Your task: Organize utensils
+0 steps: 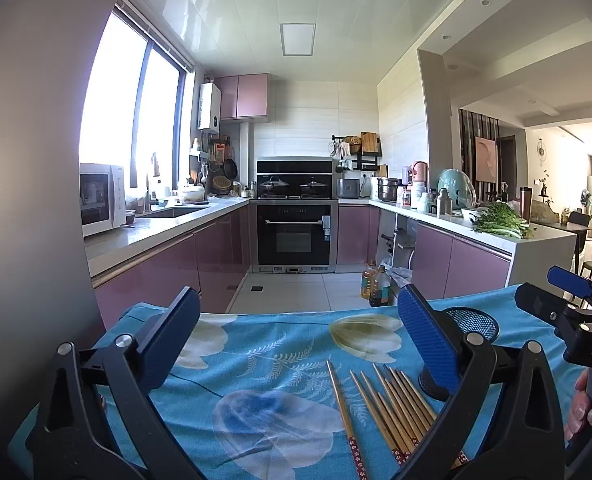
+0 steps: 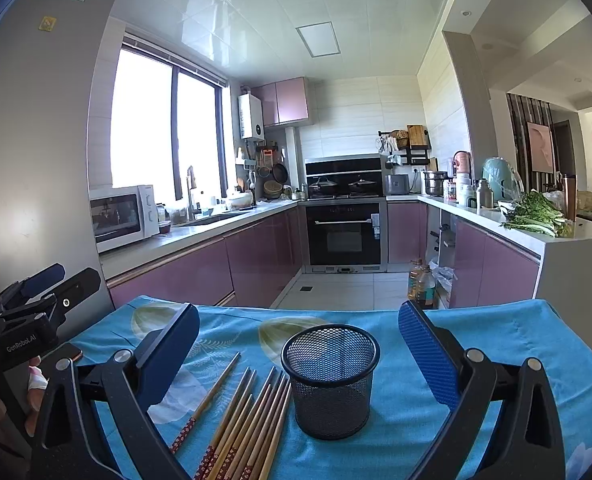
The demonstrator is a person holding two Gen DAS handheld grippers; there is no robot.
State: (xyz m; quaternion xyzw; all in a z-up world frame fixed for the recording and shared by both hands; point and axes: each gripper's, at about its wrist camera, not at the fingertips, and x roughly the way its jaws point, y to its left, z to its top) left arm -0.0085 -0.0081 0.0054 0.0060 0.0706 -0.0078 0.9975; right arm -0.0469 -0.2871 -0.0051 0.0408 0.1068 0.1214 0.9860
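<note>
Both claws stand wide, gripping nothing — the left gripper [image 1: 296,344] above the blue floral tablecloth [image 1: 263,360], the right gripper [image 2: 300,348] framing the black wire-mesh cylindrical holder [image 2: 330,380], which stands upright and empty. Just left of the holder lie the bamboo chopsticks with red patterned ends [image 2: 247,420], bunched side by side on the cloth — one chopstick [image 2: 205,404] slightly apart, further left.

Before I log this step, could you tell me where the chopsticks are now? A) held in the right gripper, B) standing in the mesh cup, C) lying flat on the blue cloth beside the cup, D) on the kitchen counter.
C: the chopsticks lie flat on the blue cloth, left of the empty mesh cup; both grippers are open and hold nothing.
</note>
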